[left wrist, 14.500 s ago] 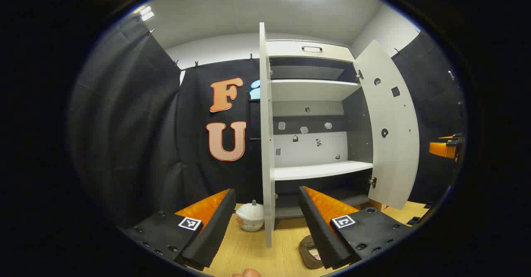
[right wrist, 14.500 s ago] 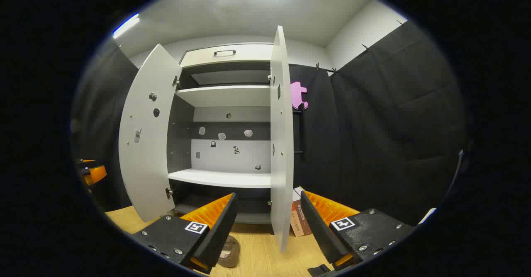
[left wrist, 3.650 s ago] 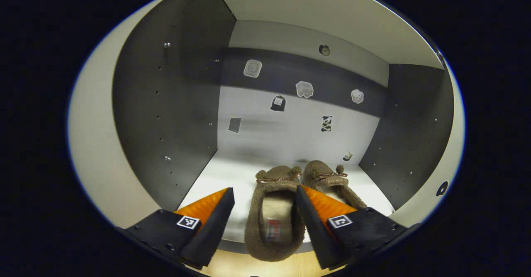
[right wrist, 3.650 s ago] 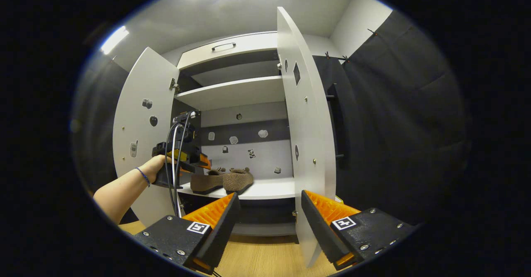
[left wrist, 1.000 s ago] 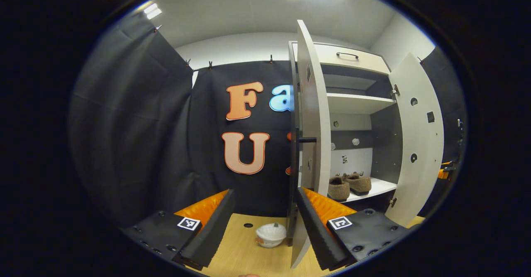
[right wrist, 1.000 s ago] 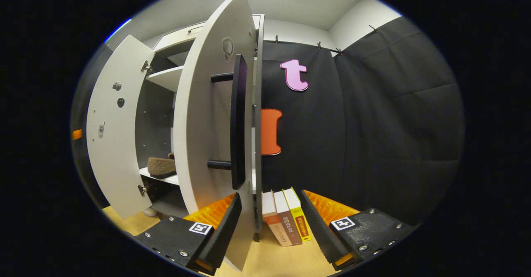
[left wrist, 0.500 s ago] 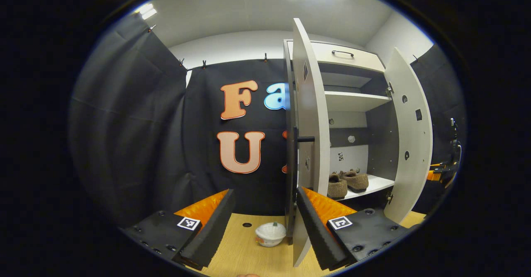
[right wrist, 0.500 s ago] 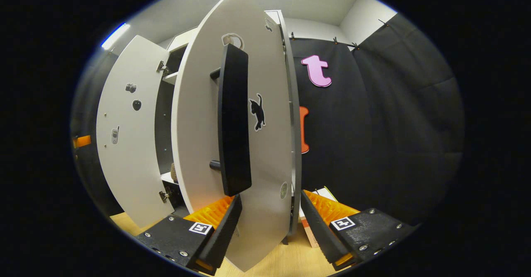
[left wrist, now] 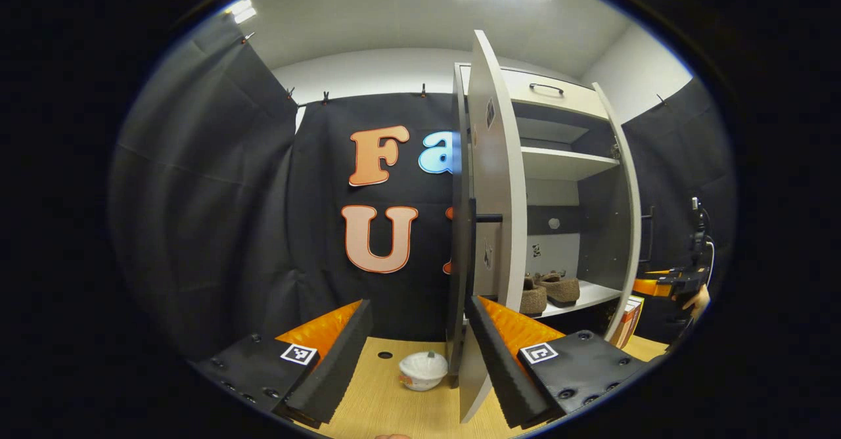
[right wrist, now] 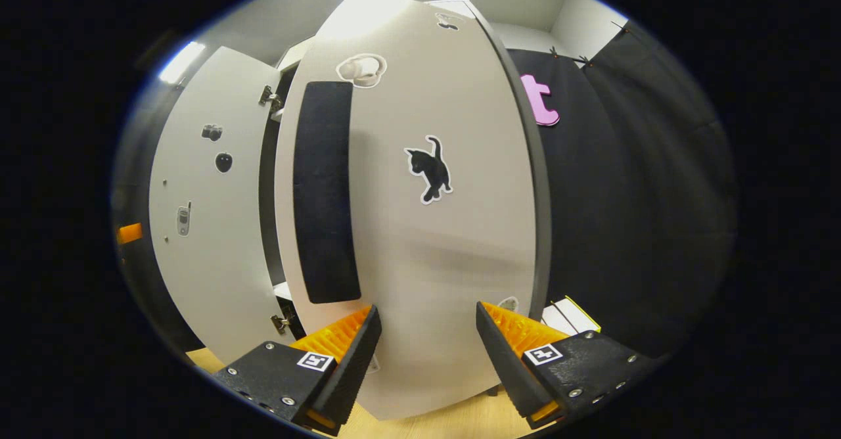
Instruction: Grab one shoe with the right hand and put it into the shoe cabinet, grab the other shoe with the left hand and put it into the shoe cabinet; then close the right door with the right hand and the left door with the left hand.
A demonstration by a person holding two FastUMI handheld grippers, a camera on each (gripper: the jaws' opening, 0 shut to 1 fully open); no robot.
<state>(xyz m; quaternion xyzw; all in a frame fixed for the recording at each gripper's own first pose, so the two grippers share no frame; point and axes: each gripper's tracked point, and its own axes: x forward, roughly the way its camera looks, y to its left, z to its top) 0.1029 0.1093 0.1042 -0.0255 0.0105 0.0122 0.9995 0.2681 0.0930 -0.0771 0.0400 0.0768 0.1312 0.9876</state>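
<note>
The white shoe cabinet [left wrist: 558,163] holds two brown fuzzy slippers [left wrist: 550,289] side by side on its lower shelf. In the left gripper view the left door [left wrist: 494,183] stands edge-on just past my open left gripper [left wrist: 418,307], and the right door [left wrist: 625,215] is swung partly shut. Beside that door a hand holds my right gripper [left wrist: 667,284]. In the right gripper view the right door's outer face [right wrist: 420,242], with its black handle [right wrist: 325,189], rises directly ahead. My right gripper [right wrist: 428,311] is open, nothing between its fingers, with the tips close to that face.
A small white pot [left wrist: 423,368] sits on the wooden floor by the left door's foot. Books [left wrist: 629,321] stand right of the cabinet, also books [right wrist: 568,314]. The left door's inner face [right wrist: 204,215] stands wide open. Black cloth walls surround the booth.
The right door has swung further shut, turning its outer face toward the right gripper, which followed it. The left gripper has barely moved; the left door stays open.
</note>
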